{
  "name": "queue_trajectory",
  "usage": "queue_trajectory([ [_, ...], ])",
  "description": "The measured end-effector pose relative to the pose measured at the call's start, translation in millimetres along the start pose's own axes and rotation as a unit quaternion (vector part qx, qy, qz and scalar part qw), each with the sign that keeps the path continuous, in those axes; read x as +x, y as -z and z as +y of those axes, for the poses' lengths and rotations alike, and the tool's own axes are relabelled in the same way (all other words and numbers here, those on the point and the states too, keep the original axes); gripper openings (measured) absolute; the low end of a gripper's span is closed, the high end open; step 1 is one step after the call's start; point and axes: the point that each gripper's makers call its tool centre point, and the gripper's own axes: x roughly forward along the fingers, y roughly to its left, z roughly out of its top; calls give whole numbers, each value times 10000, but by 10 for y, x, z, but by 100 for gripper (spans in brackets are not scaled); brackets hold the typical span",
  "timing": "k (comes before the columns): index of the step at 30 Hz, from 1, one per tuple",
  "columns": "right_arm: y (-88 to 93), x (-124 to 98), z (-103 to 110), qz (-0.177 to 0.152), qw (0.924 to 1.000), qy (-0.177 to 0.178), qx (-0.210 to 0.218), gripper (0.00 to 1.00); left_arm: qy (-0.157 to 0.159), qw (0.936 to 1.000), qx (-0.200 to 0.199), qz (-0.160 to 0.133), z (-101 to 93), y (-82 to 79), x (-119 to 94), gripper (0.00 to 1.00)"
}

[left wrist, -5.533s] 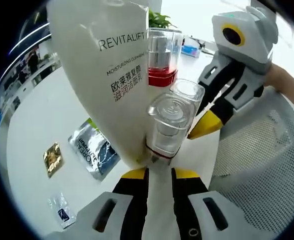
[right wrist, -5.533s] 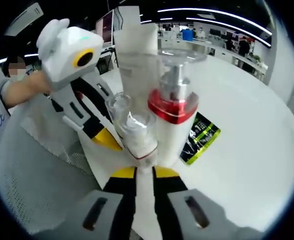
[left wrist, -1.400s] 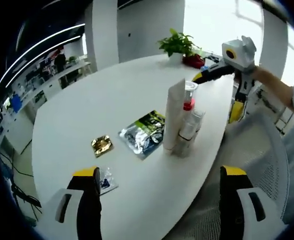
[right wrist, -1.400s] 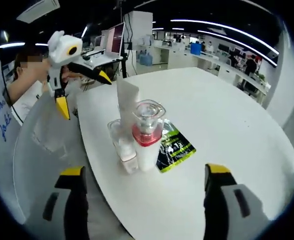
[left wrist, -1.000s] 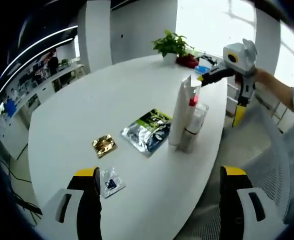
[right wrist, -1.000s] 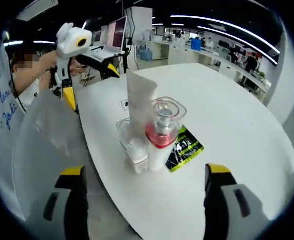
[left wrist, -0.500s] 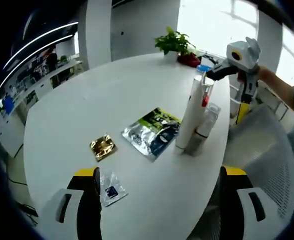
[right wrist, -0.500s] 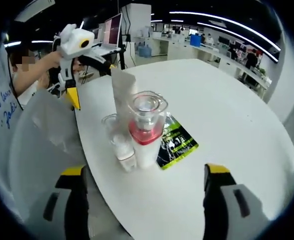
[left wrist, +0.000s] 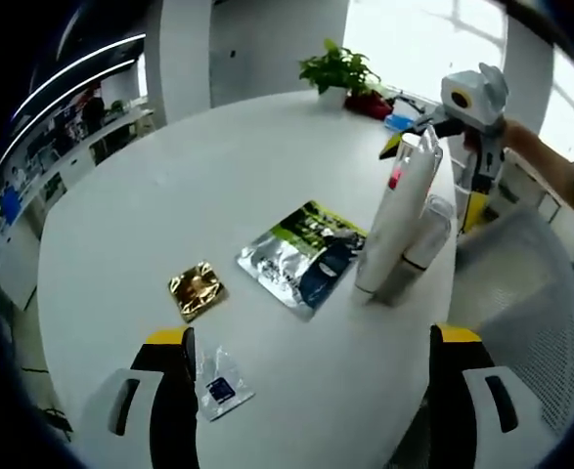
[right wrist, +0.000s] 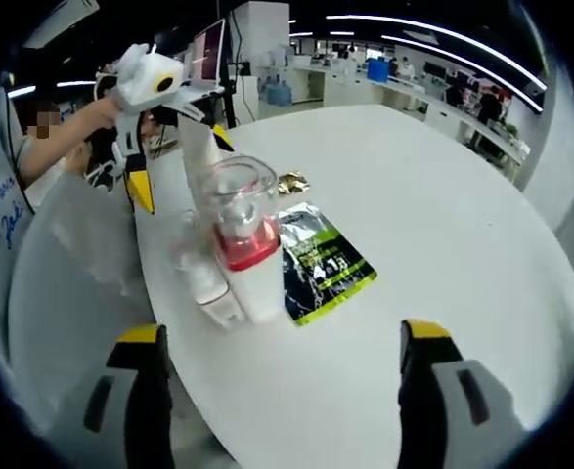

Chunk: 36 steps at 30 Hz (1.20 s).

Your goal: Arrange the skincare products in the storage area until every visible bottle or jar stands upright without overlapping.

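Three skincare containers upright in a tight cluster near the edge of the white oval table [left wrist: 169, 186]: tall white tube [left wrist: 396, 221], red-collared pump bottle [right wrist: 242, 252] with clear cap, small clear-capped bottle [right wrist: 204, 281] touching beside it (tube partly hidden behind the pump bottle in the right gripper view). Just beside the cluster, flat on the table, a silver-and-green sachet [left wrist: 305, 256]; farther off, a gold foil packet [left wrist: 196, 289] and a small clear packet [left wrist: 220, 391]. Left gripper [left wrist: 309, 410] spread wide, holding nothing, well apart from the cluster. Right gripper [right wrist: 279, 410] likewise released, jaws wide and empty. Potted plant [left wrist: 337, 71] at the far table edge.
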Motion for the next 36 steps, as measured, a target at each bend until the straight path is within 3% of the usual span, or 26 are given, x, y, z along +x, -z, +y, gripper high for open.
queue_trajectory([
  [13,108,101,-237,142,9998,14,134,99,110,9998,-19,172,86,-50,258,97],
  [21,135,181,-298,234,9996,-5,181,99,99,9997,-123,193,181,-63,363,91],
  [36,142,278,-424,277,9993,101,247,92,390,9985,-288,248,159,-64,549,65],
])
